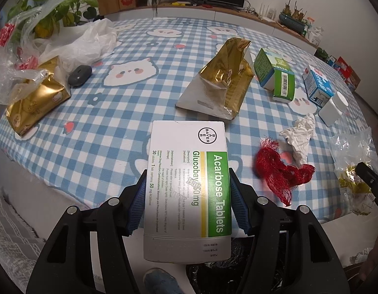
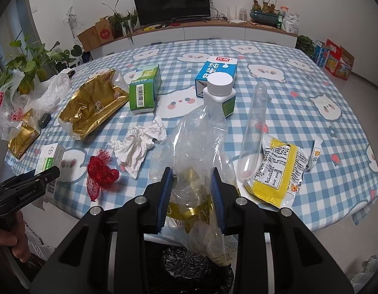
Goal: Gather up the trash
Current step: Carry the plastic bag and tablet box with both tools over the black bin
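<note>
I have the left tool [image 1: 186, 196] clamped on the pill box [image 1: 187, 183] and the right tool [image 2: 191, 193] pinching the plastic wrapper [image 2: 196, 142]; next, I'd release both over the black bag [image 2: 186, 264].

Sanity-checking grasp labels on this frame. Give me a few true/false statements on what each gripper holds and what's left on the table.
1. The left gripper is shut on the Acarbose tablet box. True.
2. The right gripper is empty. False: it is shut on a clear plastic bag.
3. The crumpled tissue lies beside the red mesh net. True.
4. The white pill bottle lies on its side. False: it stands upright, cap on.
5. A black trash bag shows below the right gripper. True.
</note>
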Motion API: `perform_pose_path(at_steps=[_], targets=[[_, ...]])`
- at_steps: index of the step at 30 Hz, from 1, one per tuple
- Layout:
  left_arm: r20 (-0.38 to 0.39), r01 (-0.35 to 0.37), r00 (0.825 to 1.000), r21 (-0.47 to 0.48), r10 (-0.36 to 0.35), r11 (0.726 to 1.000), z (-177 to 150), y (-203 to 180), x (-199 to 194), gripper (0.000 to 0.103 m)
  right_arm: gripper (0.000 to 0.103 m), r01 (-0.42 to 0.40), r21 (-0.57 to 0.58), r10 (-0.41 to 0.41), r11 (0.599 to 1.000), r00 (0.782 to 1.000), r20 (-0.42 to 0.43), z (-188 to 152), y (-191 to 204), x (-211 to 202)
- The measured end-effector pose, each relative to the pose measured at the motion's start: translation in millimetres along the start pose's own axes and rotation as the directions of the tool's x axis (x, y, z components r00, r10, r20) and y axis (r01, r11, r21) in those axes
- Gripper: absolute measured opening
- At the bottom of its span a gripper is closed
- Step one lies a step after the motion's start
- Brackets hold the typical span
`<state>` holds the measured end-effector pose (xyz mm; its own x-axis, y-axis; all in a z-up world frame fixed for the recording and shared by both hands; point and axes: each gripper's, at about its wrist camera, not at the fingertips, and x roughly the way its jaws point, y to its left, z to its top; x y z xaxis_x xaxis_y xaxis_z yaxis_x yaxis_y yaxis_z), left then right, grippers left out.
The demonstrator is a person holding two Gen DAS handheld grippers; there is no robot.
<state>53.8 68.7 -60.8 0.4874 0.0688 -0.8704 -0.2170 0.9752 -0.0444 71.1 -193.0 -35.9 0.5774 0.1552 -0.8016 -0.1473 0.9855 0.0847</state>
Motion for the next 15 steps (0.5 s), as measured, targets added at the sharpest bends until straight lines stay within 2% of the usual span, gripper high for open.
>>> perform_pose_path(at_steps=[15], targets=[[0.057,0.013,0.998,0.011,-0.014,1.0,-34,-2,-50,0.059,0.03,-0.01,-0.015,0.011,1.0,0.998,0.063,-20,9,-53]])
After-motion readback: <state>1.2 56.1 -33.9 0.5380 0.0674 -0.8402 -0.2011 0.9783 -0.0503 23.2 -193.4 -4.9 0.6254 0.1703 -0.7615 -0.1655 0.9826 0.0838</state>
